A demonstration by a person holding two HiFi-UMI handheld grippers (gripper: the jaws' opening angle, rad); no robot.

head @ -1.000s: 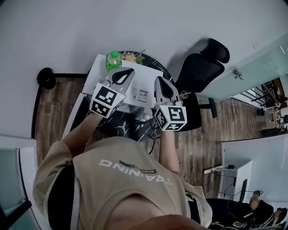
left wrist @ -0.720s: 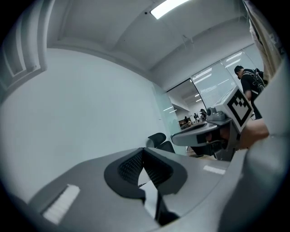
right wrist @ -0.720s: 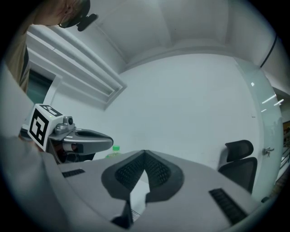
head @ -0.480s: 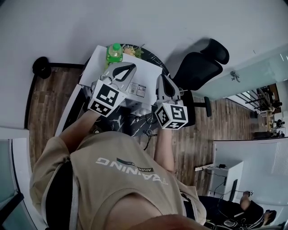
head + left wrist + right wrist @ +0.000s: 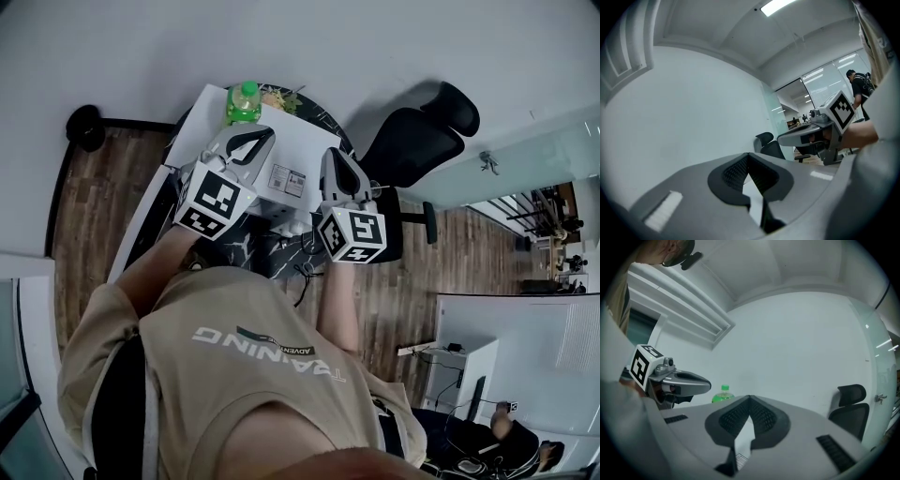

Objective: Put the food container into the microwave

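In the head view the white microwave (image 5: 298, 161) stands on a small table, seen from above, with a printed label on its top. My left gripper (image 5: 260, 134) hovers over its left part and my right gripper (image 5: 334, 156) over its right edge. In the left gripper view the left gripper (image 5: 747, 155) has its tips touching and nothing between them. The right gripper (image 5: 749, 397) looks the same in its own view. I cannot pick out a food container for certain; something small and white (image 5: 298, 225) lies below, between the grippers.
A green bottle (image 5: 244, 101) stands behind the microwave, also visible as the bottle (image 5: 723, 394) in the right gripper view, with some greenery (image 5: 278, 97) beside it. A black office chair (image 5: 417, 141) stands to the right. A white wall lies beyond. A dark marbled tabletop (image 5: 281, 251) shows below.
Both grippers have drifted slightly up in the picture, toward the far side of the microwave, the left one also a little leftward. Both stay shut.
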